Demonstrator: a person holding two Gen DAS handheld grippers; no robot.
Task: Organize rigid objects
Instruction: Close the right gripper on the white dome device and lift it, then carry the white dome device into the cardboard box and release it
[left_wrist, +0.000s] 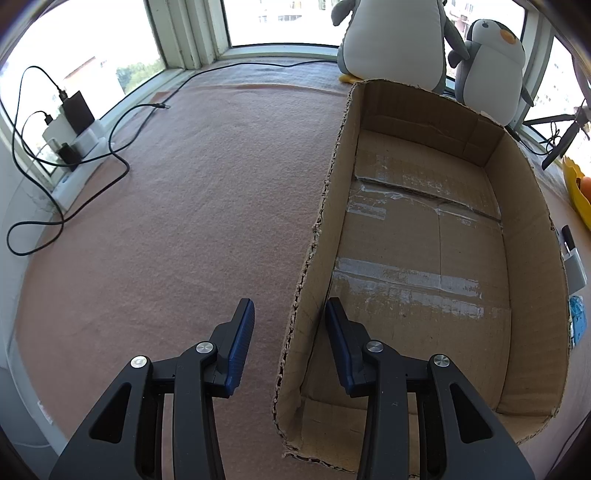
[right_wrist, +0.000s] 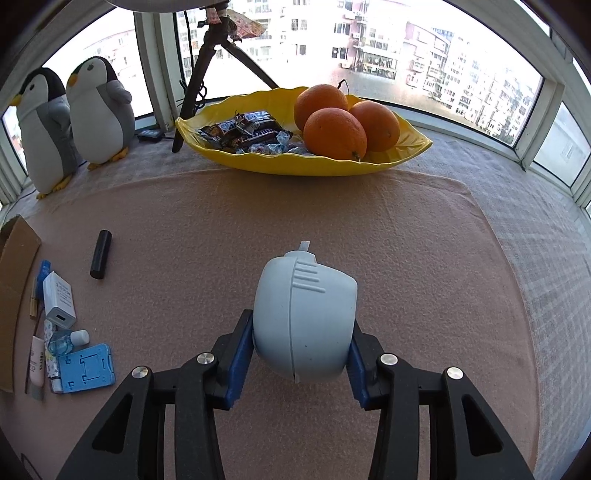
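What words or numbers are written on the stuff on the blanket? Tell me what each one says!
Nothing here reads clearly.
White charger block: small grey print, too small to read.
Candy bar wrappers in the yellow dish: white lettering, too blurred to read.
Pale tube: dark print, too small to read.
Blue case: raised shapes only, no words.
Cardboard box: no print showing.
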